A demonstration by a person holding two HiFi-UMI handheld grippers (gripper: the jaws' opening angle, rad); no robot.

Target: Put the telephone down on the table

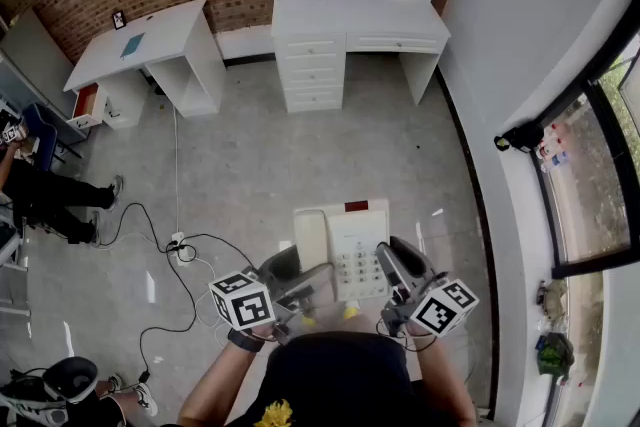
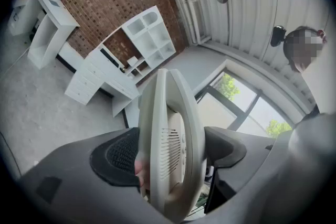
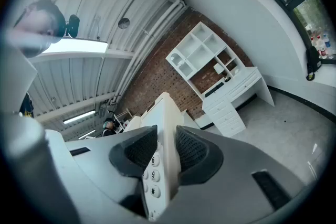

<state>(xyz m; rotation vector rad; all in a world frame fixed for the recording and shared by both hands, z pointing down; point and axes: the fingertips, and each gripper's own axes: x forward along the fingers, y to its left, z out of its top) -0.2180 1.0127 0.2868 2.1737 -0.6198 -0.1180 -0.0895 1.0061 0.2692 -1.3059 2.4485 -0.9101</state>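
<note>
**A:** You hold the cream telephone (image 1: 345, 247) in mid-air between both grippers, close in front of your body, keypad up, above the grey floor (image 1: 250, 165). It is well apart from the white desk with shelves (image 1: 345, 20) by the brick wall and from the smaller white desk (image 1: 140, 45) to the left.

**B:** Your left gripper (image 1: 300, 280) takes the handset side. In the left gripper view the telephone (image 2: 170, 149) stands edge-on between the jaws, which are spread wide around its thick side. One dark ribbed pad (image 2: 118, 155) lies against its left face, and the other pad (image 2: 227, 145) meets its right face.

**A:** So your left gripper (image 2: 173, 150) is closed on the telephone, wide as the jaws stand.

**B:** Your right gripper (image 1: 402, 267) has the keypad side. In the right gripper view its jaws are drawn close together on the thin edge of the telephone (image 3: 160, 128), one pad (image 3: 137, 150) on the key face and the other on the underside. The keys 6, 9 and # show just below the pads.

**A:** Your right gripper (image 3: 165, 150) clamps that edge firmly, with no gap on either side. The telephone spans the space between your two grippers, and cables (image 1: 170, 250) trail on the floor to the left.
</note>
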